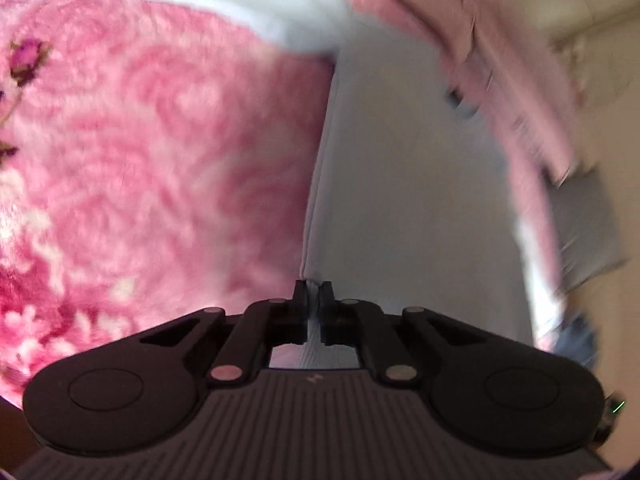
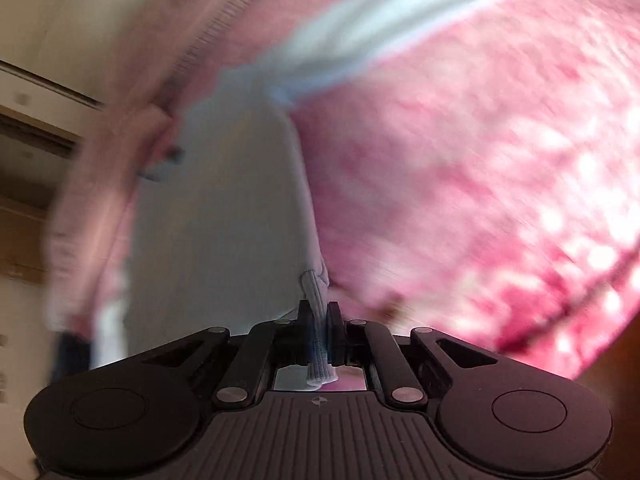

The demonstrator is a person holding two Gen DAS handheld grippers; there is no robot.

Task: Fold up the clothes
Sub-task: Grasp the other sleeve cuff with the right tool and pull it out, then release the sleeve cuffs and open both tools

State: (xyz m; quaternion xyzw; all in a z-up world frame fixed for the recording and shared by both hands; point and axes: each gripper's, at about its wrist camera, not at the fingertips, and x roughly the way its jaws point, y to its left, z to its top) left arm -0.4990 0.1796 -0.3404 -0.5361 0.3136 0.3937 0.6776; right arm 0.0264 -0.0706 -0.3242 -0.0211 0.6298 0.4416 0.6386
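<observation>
- The pale blue garment [image 1: 400,184] lies on a fluffy pink floral blanket [image 1: 140,152], stretched between the two tools.
- The left gripper [image 1: 314,292] has its fingers pressed together on the garment's near edge.
- The right gripper [image 2: 318,312] is clamped on a ribbed hem of the same garment [image 2: 224,208], a bunch of it poking through toward the camera.
- A pink knitted garment [image 1: 516,92] lies along the blue one's far side, blurred; a small dark tag-like patch [image 1: 460,100] sits at their border.
- A cream wall [image 2: 60,20] and a brown floor [image 2: 20,232] lie beyond the bedding.
- No readable writing; only a small mark on each tool's body.
</observation>
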